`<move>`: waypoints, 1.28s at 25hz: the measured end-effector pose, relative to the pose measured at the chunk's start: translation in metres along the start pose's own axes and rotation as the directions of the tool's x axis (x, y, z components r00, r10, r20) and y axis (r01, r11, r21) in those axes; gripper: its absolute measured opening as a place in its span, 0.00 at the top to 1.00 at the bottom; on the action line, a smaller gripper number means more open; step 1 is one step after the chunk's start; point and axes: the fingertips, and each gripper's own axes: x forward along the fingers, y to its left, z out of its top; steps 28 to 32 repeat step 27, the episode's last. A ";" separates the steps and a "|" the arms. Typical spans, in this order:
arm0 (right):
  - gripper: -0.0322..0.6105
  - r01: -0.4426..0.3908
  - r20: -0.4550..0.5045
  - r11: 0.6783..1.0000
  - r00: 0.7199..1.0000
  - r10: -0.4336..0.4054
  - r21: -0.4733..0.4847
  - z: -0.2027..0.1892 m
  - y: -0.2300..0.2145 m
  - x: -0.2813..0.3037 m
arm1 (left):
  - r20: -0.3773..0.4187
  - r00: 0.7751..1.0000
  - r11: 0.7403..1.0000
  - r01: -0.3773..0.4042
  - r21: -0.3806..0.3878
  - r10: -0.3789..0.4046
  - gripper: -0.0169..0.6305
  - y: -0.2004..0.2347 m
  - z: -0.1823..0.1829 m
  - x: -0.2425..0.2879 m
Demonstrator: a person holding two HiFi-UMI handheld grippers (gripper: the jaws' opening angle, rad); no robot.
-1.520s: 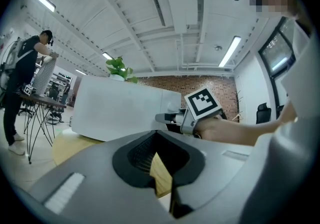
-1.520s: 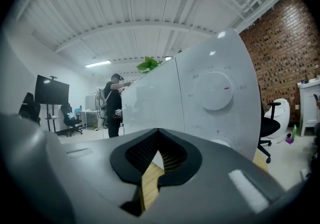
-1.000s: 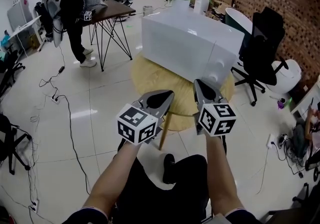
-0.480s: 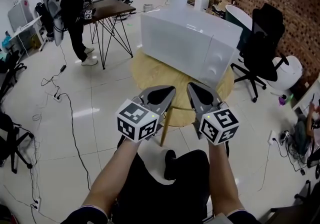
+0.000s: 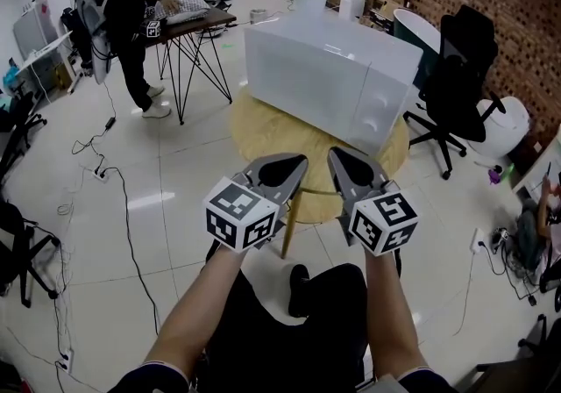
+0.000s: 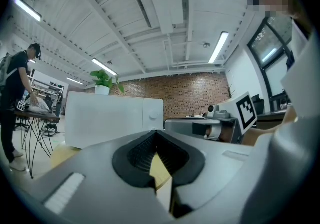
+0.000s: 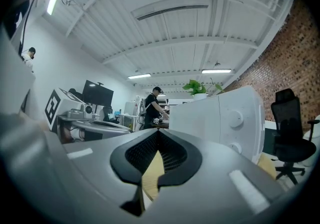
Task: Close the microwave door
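Left gripper (image 5: 296, 161) and right gripper (image 5: 338, 156) are both clenched, tips meeting, nothing in either; through the jaw openings we only see tabletop. They sit side by side at lower centre of the head view, just short of the near rim of the round wooden table (image 5: 263, 132). The white microwave (image 5: 320, 75) stands on that table in the upper centre, apart from both tools, front face toward us, control knobs (image 5: 383, 109) at its right end. The door looks flush with the panel, so we judge it already closed or nearly so. Risks: if we push anyway, the force goes into the whole box and could slide it toward the far edge. The right gripper lines up roughly with the knob panel, so a straight push could turn a knob instead of seating the door. Office chair (image 5: 465, 84) at right, person (image 5: 123, 5) at upper left, both well clear.
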 end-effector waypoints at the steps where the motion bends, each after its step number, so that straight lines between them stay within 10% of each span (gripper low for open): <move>1: 0.95 0.000 -0.002 1.000 1.000 0.000 -0.002 0.000 0.000 0.000 | 0.000 1.000 1.000 0.001 0.000 -0.001 0.97 -0.001 0.000 0.000; 32: 0.95 0.002 -0.010 1.000 1.000 -0.002 0.001 0.000 -0.002 0.001 | -0.001 1.000 1.000 0.007 0.010 -0.007 0.97 -0.004 0.001 0.002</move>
